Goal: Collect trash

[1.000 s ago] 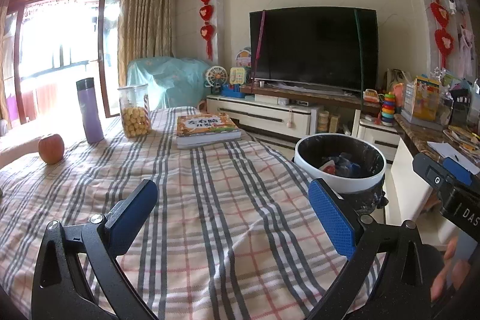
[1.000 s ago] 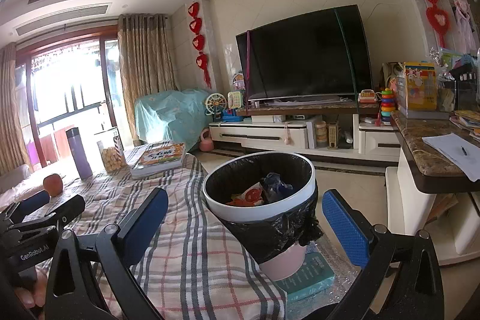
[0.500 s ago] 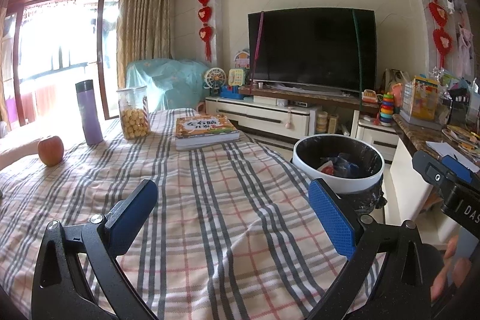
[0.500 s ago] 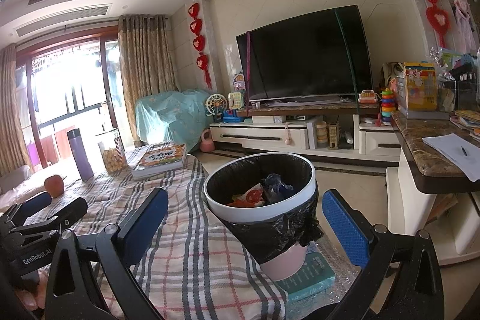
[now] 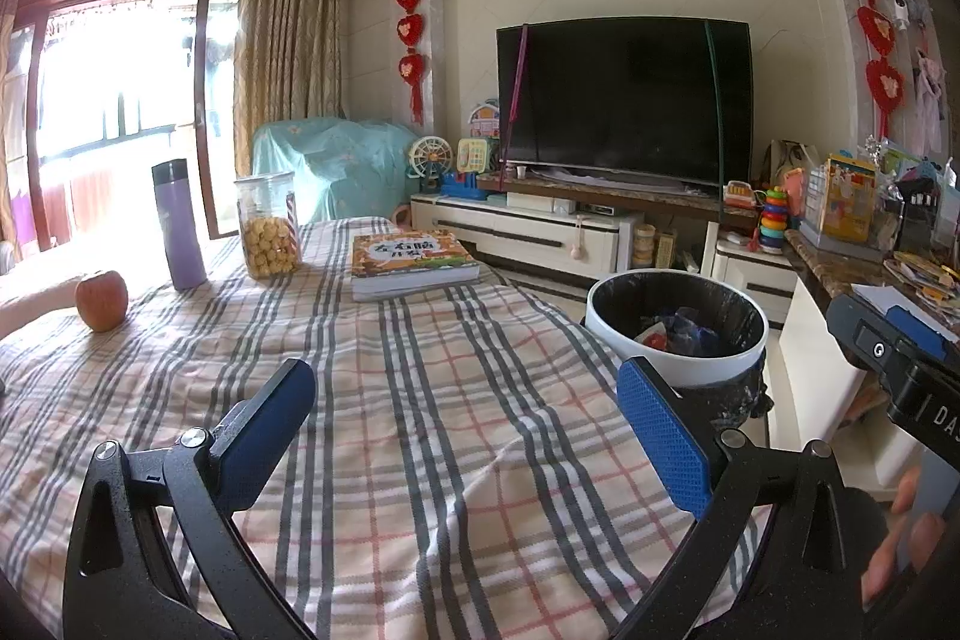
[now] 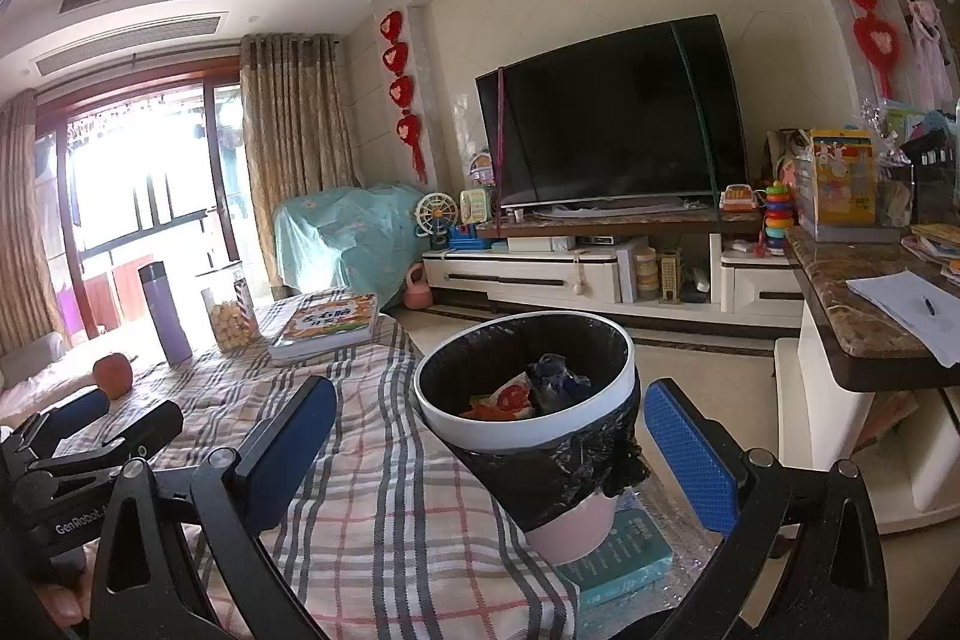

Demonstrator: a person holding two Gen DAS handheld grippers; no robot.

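Note:
A pink bin with a white rim and black liner (image 6: 528, 388) stands beside the table's right edge, with red, white and blue wrappers (image 6: 528, 391) lying inside. The bin (image 5: 678, 328) also shows in the left wrist view, past the right finger. My left gripper (image 5: 462, 430) hovers open over the plaid tablecloth (image 5: 420, 400), nothing between its blue pads. My right gripper (image 6: 486, 454) is open too, its fingers framing the bin from the near side without touching it. I see no loose trash on the cloth.
On the far part of the table stand an apple (image 5: 102, 300), a purple flask (image 5: 178, 232), a snack jar (image 5: 268, 225) and a book (image 5: 414, 263). A teal box (image 6: 624, 562) lies under the bin. A marble counter (image 6: 864, 304) with papers runs along the right.
Both views have drifted only slightly; the left gripper rose a touch. Both grippers stay open and the bin has not moved.

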